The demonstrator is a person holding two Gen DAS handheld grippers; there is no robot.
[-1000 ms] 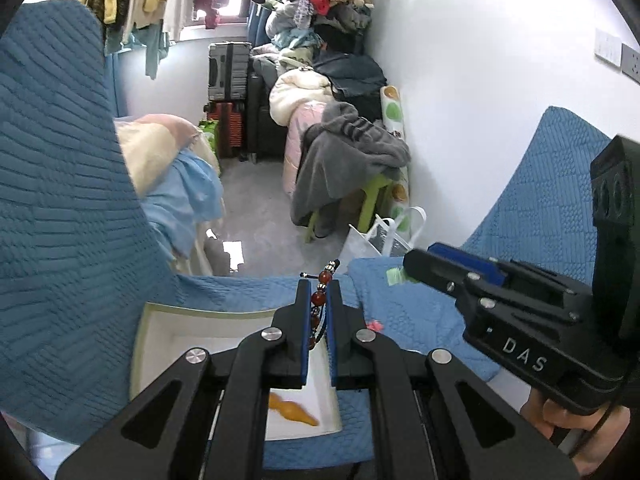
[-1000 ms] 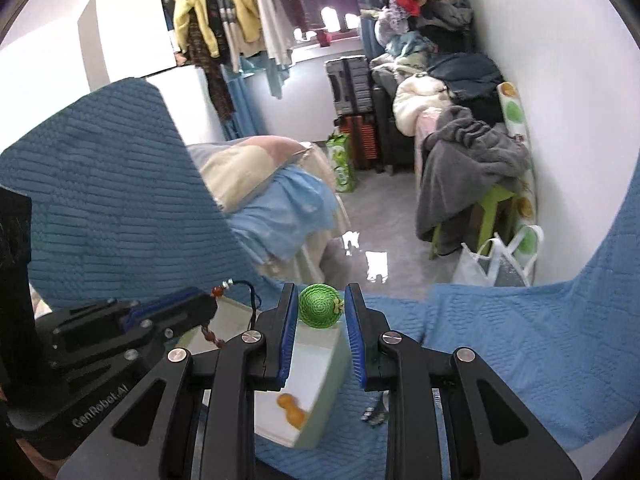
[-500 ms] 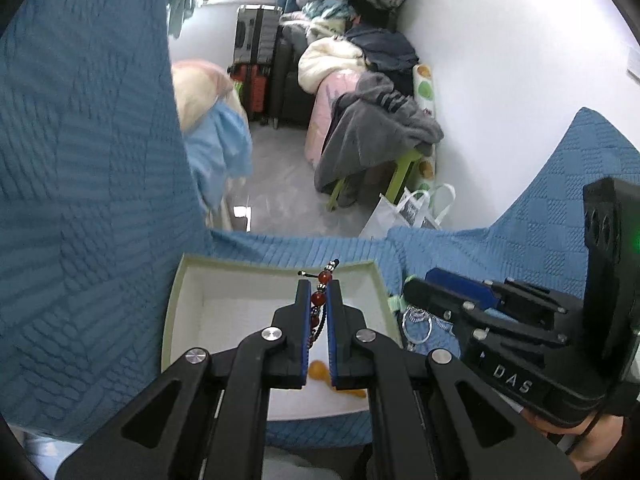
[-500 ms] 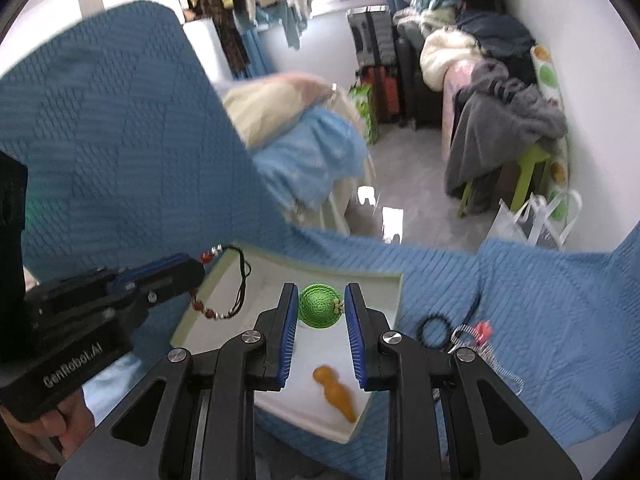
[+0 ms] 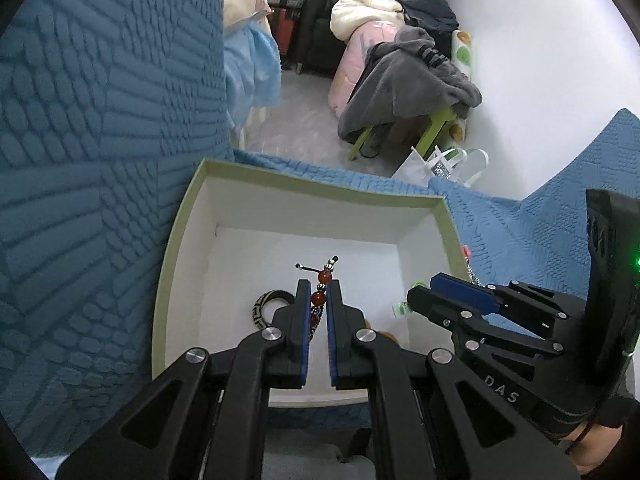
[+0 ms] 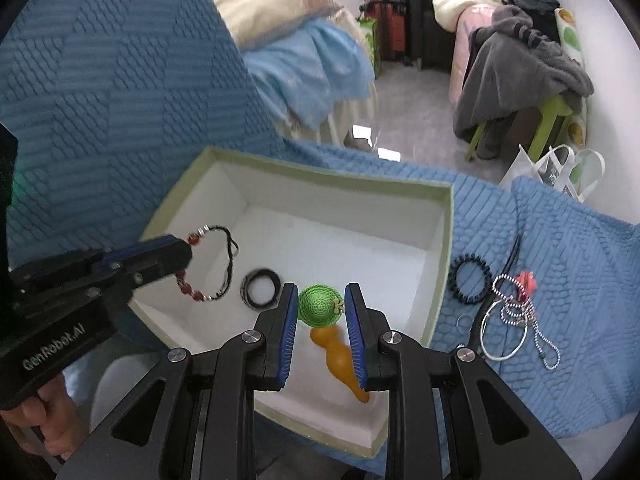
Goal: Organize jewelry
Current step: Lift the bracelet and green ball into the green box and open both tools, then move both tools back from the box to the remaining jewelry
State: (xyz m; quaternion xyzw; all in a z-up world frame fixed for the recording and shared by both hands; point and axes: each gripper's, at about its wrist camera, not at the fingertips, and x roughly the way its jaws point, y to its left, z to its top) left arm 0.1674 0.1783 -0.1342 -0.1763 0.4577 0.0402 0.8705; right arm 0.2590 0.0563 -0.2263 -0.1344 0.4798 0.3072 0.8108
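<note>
An open white box with a pale green rim [image 5: 182, 216] [image 6: 440, 280] lies on a blue quilted cover. My left gripper [image 5: 319, 286] [image 6: 182, 246] is shut on a red bead bracelet [image 5: 322, 280] [image 6: 208, 276] that hangs over the box. My right gripper [image 6: 322, 306] [image 5: 420, 294] is shut on a green woven ball [image 6: 320, 306], held over the box. A black patterned ring [image 5: 268, 306] [image 6: 262, 290] and an orange gourd-shaped piece [image 6: 340, 360] lie inside the box.
On the cover right of the box lie a black beaded bracelet [image 6: 470, 278], silver bangles and ball chains [image 6: 512, 320] and a red charm [image 6: 526, 280]. Beyond the cover's edge is a floor with a clothes-covered green stool [image 6: 552, 120], a bed and suitcases.
Both grippers have tilted down and moved over the box with their loads. The box now fills the middle of both views, and the black ring inside it has come into sight.
</note>
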